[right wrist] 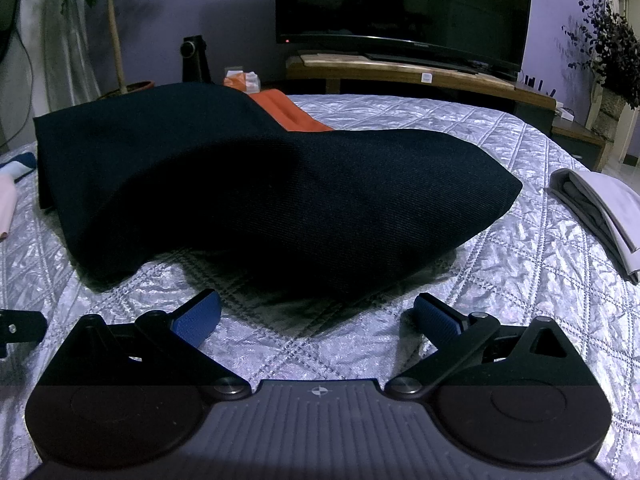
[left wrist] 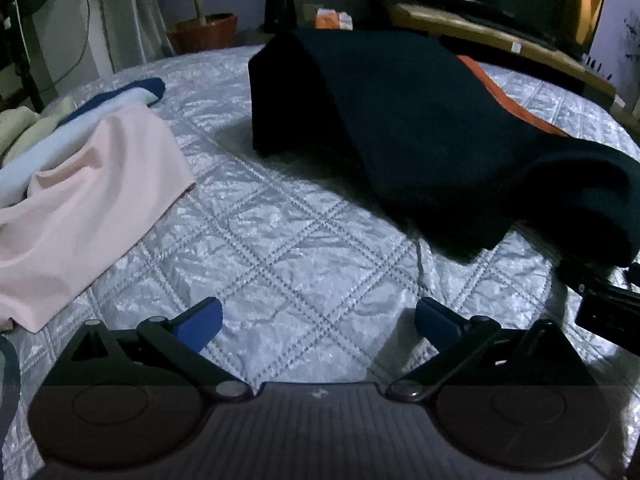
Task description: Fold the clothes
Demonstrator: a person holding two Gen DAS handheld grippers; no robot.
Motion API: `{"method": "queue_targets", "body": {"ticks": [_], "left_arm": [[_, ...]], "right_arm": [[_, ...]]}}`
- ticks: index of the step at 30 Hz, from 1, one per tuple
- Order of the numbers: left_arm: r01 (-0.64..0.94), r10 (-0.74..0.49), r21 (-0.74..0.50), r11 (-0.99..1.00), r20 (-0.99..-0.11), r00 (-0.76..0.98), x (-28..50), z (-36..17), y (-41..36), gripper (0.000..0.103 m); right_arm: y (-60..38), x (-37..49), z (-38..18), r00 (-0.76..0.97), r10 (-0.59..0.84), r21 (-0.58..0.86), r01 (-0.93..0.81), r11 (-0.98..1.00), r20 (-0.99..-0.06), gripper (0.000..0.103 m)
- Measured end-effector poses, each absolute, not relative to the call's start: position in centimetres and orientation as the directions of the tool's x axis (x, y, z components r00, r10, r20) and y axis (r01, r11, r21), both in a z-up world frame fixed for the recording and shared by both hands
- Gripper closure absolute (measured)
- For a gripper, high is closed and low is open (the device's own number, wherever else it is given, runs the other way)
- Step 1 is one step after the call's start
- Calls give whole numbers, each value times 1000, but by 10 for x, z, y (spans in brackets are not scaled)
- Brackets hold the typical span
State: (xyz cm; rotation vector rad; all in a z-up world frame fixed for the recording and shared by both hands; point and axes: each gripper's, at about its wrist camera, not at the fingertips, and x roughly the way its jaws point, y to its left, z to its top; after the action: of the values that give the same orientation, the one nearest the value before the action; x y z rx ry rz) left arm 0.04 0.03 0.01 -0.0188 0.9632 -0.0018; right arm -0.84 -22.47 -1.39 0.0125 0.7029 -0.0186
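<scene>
Here the dark garment (right wrist: pixel 256 196) lies humped on the quilt (right wrist: pixel 520 264), just beyond both grippers; our left gripper (left wrist: pixel 319 320) and right gripper (right wrist: pixel 317 316) gape wide, holding nothing; the cloth looks thick, soft and fairly heavy, so we judge its near edge the best hold, pinching deep.
</scene>
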Motion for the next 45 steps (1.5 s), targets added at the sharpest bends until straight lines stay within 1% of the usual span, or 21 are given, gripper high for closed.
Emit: {"method": "queue_targets", "body": {"ticks": [6, 8, 10, 18, 22, 45], "left_arm": [[-2, -51, -66, 998, -779, 625, 8, 2, 15, 0], [6, -16, -17, 1000, -712, 702, -9, -3, 5, 0], [15, -14, -4, 1000, -661, 750, -20, -7, 5, 0], [14, 6, 25, 1000, -649, 761, -19, -10, 6, 0], [10, -12, -7, 1000, -650, 760, -20, -12, 10, 0], [4, 5, 13, 1000, -647, 762, -23, -12, 5, 0]], "right_arm": [[-225, -8, -14, 763, -13, 5, 21, 1000, -646, 0], [-225, -9, -14, 763, -13, 5, 21, 1000, -646, 0], [-224, -9, -14, 763, -13, 5, 21, 1000, -646, 0], [-225, -9, -14, 763, -13, 5, 21, 1000, -646, 0], [-225, -9, -14, 763, -13, 5, 21, 1000, -647, 0], [-224, -8, -14, 763, -12, 5, 20, 1000, -646, 0]]}}
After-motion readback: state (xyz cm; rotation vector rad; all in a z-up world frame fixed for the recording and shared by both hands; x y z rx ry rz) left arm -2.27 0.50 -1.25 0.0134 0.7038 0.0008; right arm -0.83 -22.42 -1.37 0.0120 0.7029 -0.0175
